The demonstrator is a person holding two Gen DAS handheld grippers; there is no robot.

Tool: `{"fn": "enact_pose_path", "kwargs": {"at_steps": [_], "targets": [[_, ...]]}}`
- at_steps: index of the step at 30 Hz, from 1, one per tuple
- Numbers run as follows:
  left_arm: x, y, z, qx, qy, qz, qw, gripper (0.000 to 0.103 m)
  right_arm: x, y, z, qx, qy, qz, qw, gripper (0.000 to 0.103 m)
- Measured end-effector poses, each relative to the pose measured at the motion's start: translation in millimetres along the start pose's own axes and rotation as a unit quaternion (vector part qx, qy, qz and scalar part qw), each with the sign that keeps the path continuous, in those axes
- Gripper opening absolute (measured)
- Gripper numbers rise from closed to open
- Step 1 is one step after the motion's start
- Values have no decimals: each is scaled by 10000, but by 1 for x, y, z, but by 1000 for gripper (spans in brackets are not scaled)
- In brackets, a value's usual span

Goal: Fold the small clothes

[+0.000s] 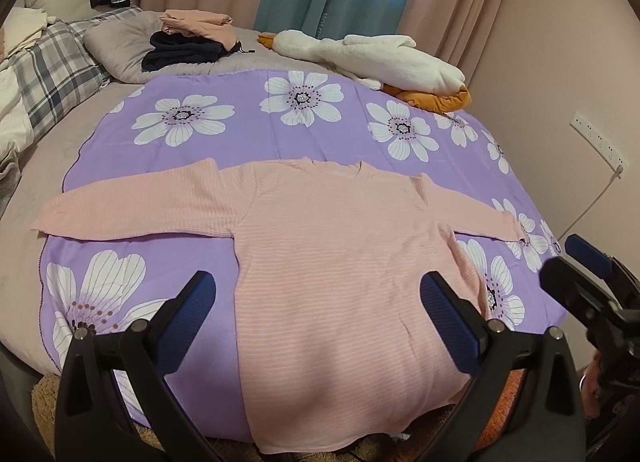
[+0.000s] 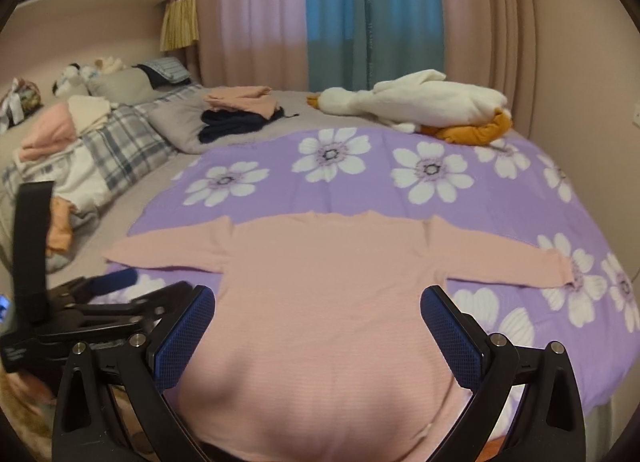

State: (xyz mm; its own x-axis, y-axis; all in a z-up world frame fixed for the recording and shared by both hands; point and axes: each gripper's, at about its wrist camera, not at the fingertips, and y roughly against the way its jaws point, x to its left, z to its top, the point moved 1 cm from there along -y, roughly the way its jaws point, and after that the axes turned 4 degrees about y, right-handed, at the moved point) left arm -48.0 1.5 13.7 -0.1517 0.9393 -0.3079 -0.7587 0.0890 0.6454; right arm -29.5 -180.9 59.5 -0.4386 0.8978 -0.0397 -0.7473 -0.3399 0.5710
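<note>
A pink ribbed long-sleeve top [image 1: 340, 262] [image 2: 320, 302] lies flat on a purple flowered cloth [image 1: 248, 122] [image 2: 360, 190], both sleeves spread out sideways and its hem hanging over the near edge of the bed. My left gripper [image 1: 318, 294] hovers open above the lower body of the top, holding nothing. My right gripper [image 2: 318, 310] is open too, above the same lower part. In the left wrist view the right gripper [image 1: 576, 262] shows at the right edge. In the right wrist view the left gripper [image 2: 120, 286] shows at the left edge.
A stack of folded clothes, pink on dark navy [image 1: 192, 38] [image 2: 240, 110], sits at the back of the bed. A white plush goose [image 1: 380, 58] [image 2: 420, 106] lies back right. Plaid pillows and bedding [image 1: 48, 70] [image 2: 108, 150] fill the left. A wall [image 1: 560, 62] stands right.
</note>
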Motion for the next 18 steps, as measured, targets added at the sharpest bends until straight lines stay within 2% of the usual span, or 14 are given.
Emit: {"fn": "enact_pose_path", "kwargs": {"at_steps": [18], "targets": [[-9, -19, 30, 0, -101, 415, 9991, 102, -31, -22, 15, 6, -468, 197, 9987, 102]]}}
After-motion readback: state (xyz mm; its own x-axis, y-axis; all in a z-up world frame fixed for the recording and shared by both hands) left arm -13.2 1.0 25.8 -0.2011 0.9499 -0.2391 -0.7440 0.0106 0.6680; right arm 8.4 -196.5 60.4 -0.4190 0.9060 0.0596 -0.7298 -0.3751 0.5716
